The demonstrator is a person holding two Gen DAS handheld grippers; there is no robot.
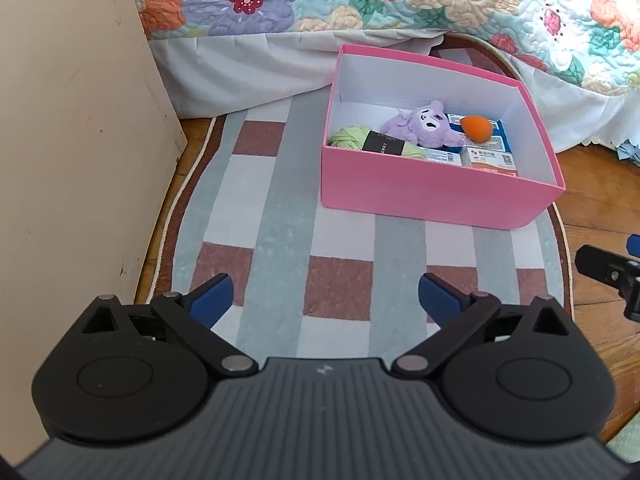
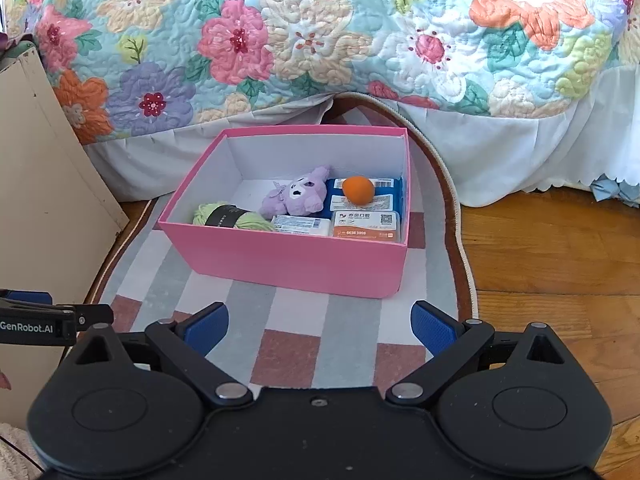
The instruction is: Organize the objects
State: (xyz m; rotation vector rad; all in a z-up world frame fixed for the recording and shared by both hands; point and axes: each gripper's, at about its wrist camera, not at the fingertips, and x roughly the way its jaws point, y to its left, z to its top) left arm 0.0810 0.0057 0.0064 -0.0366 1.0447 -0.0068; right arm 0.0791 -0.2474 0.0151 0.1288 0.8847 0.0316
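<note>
A pink box (image 1: 420, 196) (image 2: 296, 264) stands on a checked rug by the bed. Inside it lie a green yarn skein (image 1: 368, 142) (image 2: 228, 216), a purple plush toy (image 1: 424, 124) (image 2: 298, 196), an orange egg-shaped sponge (image 1: 476, 128) (image 2: 358, 189) and several flat packets (image 1: 486, 158) (image 2: 366, 224). My left gripper (image 1: 324, 300) hovers over the rug in front of the box, open and empty. My right gripper (image 2: 320, 324) also hangs open and empty just before the box's near wall. Each gripper's tip shows at the edge of the other's view.
A cream cabinet panel (image 1: 72, 140) (image 2: 44, 184) stands at the left. The flowered quilt (image 2: 320, 36) and white bed skirt (image 1: 248, 72) close off the back. Wooden floor (image 2: 552, 264) lies to the right of the rug (image 1: 280, 220).
</note>
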